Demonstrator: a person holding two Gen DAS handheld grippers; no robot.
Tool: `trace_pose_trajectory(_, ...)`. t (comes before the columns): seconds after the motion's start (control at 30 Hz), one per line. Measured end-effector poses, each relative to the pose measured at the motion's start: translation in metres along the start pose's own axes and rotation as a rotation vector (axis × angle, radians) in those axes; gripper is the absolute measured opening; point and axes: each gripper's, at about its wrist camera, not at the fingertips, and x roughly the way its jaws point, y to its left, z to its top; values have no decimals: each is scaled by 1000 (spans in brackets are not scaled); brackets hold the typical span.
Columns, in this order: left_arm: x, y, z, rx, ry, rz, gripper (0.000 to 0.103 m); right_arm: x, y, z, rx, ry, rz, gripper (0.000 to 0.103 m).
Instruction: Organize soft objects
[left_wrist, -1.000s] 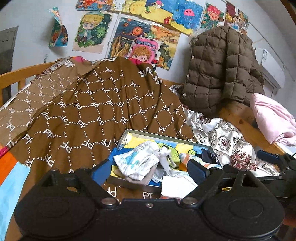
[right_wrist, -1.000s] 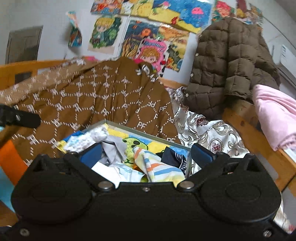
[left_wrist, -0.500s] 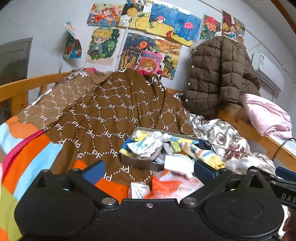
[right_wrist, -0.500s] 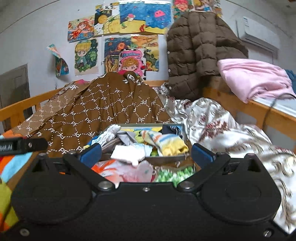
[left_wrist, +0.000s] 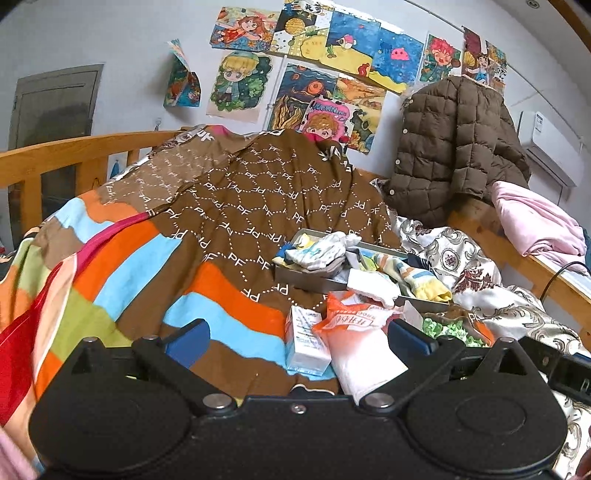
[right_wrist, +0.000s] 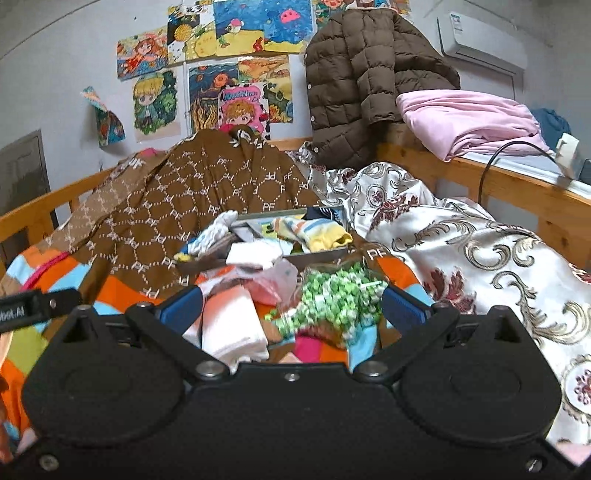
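Both grippers, left (left_wrist: 297, 334) and right (right_wrist: 290, 308), jaws spread and empty, above the bed; socks (right_wrist: 314, 230) heaped in the tray (left_wrist: 306, 277) on the brown blanket (left_wrist: 258, 192).

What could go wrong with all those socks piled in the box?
1. The striped sock and white sock hang over the rim of the box; a nudge may tip them onto the blanket.
2. The bags lie close in front, so an open gripper may catch one instead of a sock.
3. The box sits on rumpled bedding and might tilt if pushed.
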Motion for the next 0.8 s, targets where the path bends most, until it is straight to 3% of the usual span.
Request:
trace_pose_trajectory(0.2, -13, 3, -10, 10, 10, 14, 102, -16, 3, -19, 43, 66, 13, 102)
trace_pose_trajectory(0.4, -20, 1, -19, 46, 23, 24, 102, -29, 11, -26, 1, 40, -15, 102)
trace_pose_trajectory(0.8, -21, 2, -27, 69, 36, 44, 102, -17, 15, -24, -14, 49, -4, 102)
